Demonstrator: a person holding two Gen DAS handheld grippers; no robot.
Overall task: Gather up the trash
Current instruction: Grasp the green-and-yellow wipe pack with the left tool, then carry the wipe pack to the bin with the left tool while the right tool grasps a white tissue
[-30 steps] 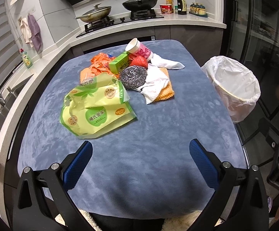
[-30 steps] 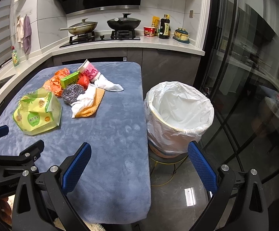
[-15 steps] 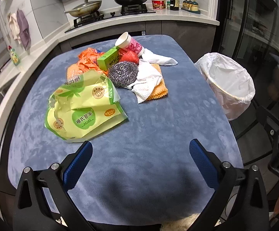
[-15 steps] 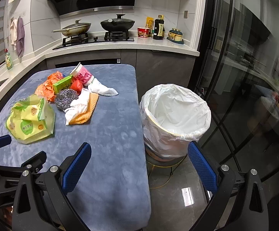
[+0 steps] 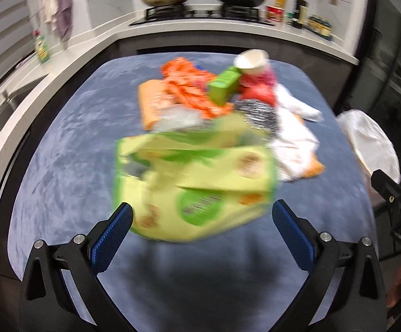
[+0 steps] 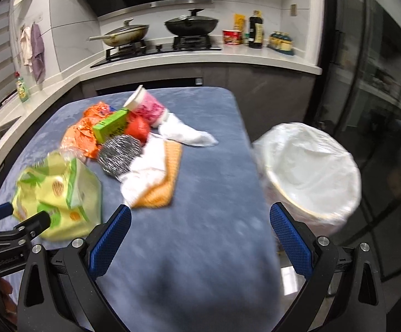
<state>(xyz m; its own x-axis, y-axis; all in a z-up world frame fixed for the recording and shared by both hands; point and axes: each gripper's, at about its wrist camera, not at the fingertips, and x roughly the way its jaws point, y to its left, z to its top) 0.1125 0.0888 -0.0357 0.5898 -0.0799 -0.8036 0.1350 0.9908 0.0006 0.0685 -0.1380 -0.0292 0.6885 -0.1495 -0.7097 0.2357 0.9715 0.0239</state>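
The left gripper (image 5: 202, 215) has its fingers wide apart and holds nothing. The yellow-green bag (image 5: 197, 177) lies on the blue table (image 5: 70, 149) just in front of it, reaching between the fingertips, blurred. Behind the bag sit a steel scrubber (image 6: 120, 155), a green box (image 6: 110, 126), orange wrappers (image 6: 80, 135) and a pink cup (image 6: 146, 105). The right gripper (image 6: 200, 221) is also spread apart and empty; the lined bin (image 6: 311, 171) stands ahead to its right, beside the table.
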